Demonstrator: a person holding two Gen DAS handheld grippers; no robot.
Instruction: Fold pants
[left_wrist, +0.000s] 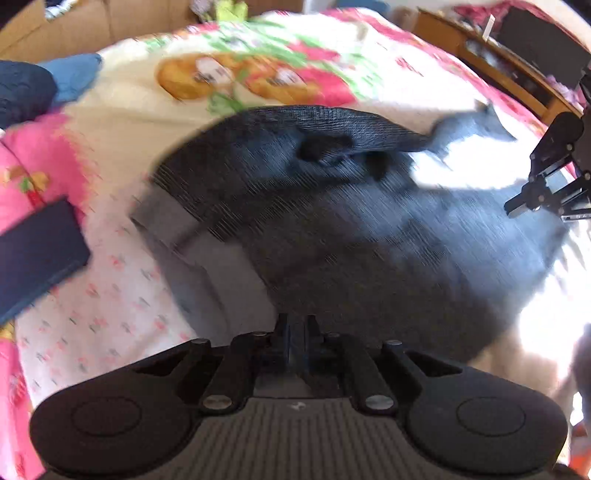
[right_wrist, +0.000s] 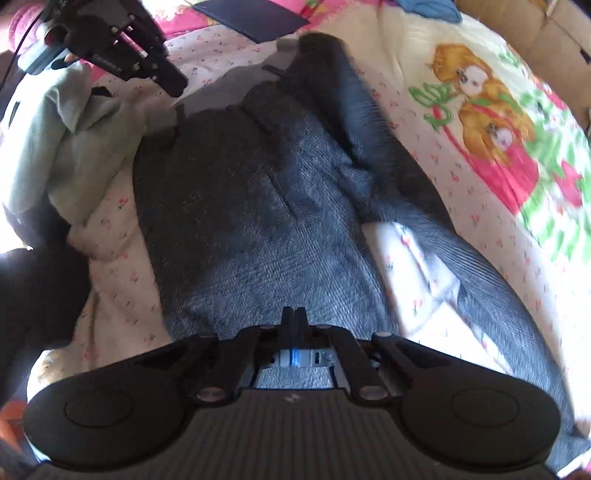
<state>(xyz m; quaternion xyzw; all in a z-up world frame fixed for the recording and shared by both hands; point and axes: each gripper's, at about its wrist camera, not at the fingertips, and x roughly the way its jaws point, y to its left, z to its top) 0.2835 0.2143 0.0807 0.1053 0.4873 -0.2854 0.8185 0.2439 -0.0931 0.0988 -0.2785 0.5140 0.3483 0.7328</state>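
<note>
While the dark grey pants (right_wrist: 236, 206) lay spread on the bed (left_wrist: 122, 306), its cover (right_wrist: 491, 147) printed with cartoon figures, both tools were pinched narrow: left tool (left_wrist: 295, 325) and right tool (right_wrist: 294, 321); blur hid any grip. Cardboard boxes (left_wrist: 74, 26) and a wooden shelf (left_wrist: 491, 62) stood beyond.

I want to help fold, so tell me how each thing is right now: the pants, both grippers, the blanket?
Pants: spread on the bed, not folded yet, one leg bunched and twisted.
Left hand-held gripper: shut; whether it pinches the pants fabric is unclear.
Right hand-held gripper: shut, over the pants; no fabric seen between its fingers.
Blanket: laid out flat under the pants.
Pale green cloth: crumpled beside the pants.
</note>
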